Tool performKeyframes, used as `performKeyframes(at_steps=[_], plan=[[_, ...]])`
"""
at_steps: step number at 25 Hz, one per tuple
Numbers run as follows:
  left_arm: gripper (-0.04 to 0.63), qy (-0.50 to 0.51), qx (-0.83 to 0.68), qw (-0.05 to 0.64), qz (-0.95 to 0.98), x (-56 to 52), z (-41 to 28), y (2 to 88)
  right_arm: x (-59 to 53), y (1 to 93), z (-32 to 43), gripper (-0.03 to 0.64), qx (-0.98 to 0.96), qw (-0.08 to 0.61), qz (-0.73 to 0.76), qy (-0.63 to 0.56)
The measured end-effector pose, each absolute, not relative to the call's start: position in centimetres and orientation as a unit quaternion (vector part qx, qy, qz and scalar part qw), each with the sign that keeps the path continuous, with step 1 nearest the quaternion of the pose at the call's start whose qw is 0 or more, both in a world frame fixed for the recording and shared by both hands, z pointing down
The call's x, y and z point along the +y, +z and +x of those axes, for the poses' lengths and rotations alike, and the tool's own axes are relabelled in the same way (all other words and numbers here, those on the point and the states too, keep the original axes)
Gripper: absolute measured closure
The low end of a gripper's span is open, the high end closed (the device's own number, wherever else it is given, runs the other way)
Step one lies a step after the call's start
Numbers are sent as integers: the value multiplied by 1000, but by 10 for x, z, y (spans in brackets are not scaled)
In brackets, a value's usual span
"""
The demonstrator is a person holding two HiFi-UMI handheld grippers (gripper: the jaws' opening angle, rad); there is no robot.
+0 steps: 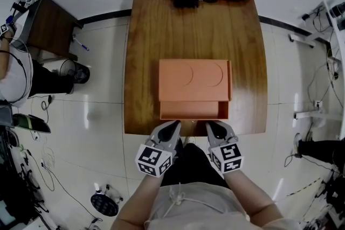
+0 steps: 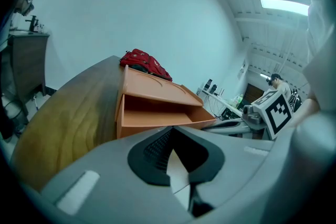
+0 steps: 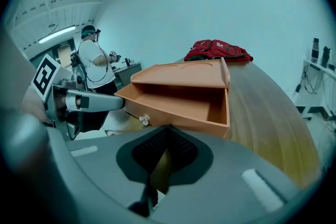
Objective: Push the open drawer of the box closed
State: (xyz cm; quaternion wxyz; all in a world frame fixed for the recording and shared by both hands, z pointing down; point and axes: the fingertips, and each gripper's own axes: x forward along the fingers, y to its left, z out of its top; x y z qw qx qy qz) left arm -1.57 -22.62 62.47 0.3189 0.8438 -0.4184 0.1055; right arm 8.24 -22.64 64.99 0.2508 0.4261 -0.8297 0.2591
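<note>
Left claw (image 1: 172,127) and right claw (image 1: 215,127) are both pinched closed with nothing in them, side by side. Just ahead of my tips sits the orange box (image 1: 194,79) on the wooden surface (image 1: 144,62), its drawer (image 1: 193,109) pulled open toward me.

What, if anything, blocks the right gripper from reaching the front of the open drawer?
Likely nothing, so yes: the right gripper, fingers shut, is just before the drawer and faces its front, with no object between them.
</note>
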Motion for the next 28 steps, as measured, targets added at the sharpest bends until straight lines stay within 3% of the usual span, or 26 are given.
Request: performKeyframes(at_steps=[28], plan=[[589,106,-410,316,849,-287,-2,620,-292,645,78,609,-815,240,457,264]])
